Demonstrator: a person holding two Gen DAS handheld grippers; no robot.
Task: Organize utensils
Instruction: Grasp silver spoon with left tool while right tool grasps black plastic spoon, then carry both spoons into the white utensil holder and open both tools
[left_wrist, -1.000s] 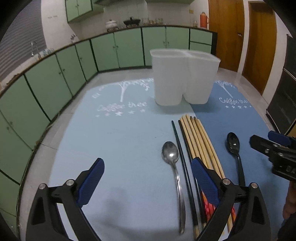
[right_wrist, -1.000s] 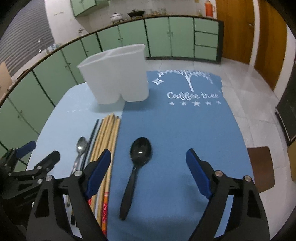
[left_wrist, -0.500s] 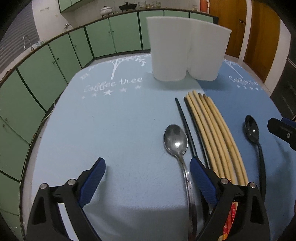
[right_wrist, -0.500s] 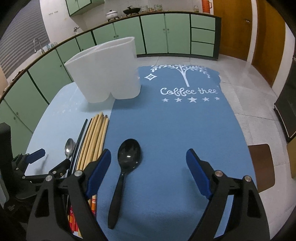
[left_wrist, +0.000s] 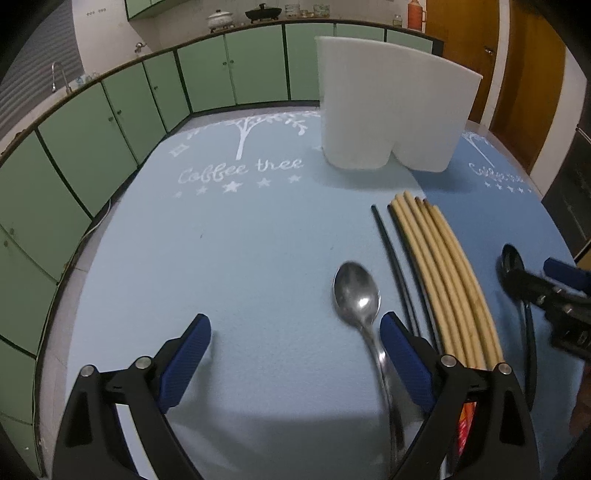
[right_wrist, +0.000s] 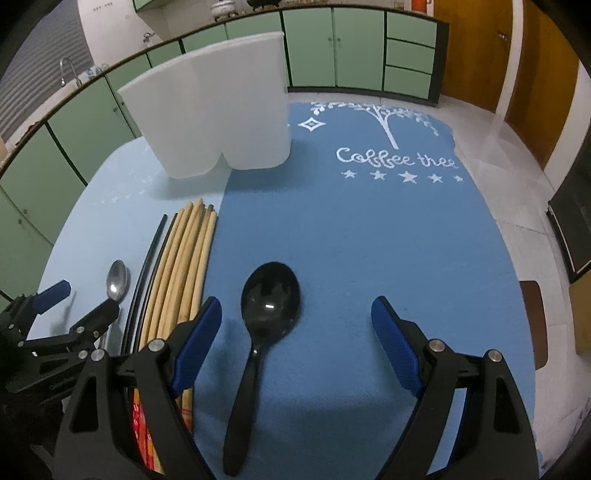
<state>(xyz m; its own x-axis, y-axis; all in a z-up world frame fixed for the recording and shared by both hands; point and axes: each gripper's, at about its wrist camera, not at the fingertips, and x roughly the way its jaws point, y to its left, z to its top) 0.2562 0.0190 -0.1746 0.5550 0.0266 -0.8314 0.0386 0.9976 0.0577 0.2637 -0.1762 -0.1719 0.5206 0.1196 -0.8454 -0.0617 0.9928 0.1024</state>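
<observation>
Between the two open blue fingers of my right gripper (right_wrist: 297, 317) lies a black spoon (right_wrist: 269, 295) on the dark blue mat, bowl away from me, nearer the left finger and untouched. My left gripper (left_wrist: 295, 332) is open low over the light blue mat. A metal spoon (left_wrist: 356, 291) lies just inside its right finger, with the handle running under that finger. Beside it lie black chopsticks (left_wrist: 395, 258) and wooden chopsticks (left_wrist: 443, 266). A white two-part holder (left_wrist: 391, 107) stands upright behind them. The right gripper (left_wrist: 535, 275) partly hides the black spoon (left_wrist: 511, 258) in the left wrist view.
A light blue mat (left_wrist: 221, 240) and a dark blue mat (right_wrist: 369, 240) cover the round table. Green cabinets (left_wrist: 110, 122) curve around behind and to the left. A brown stool (right_wrist: 532, 314) sits beyond the table's right edge. Wooden doors (right_wrist: 535, 66) stand at the back right.
Both grippers have sunk and moved forward, so the spoons and the holder loom larger. The black spoon now lies between the right fingers. Both pairs of jaws kept their width.
</observation>
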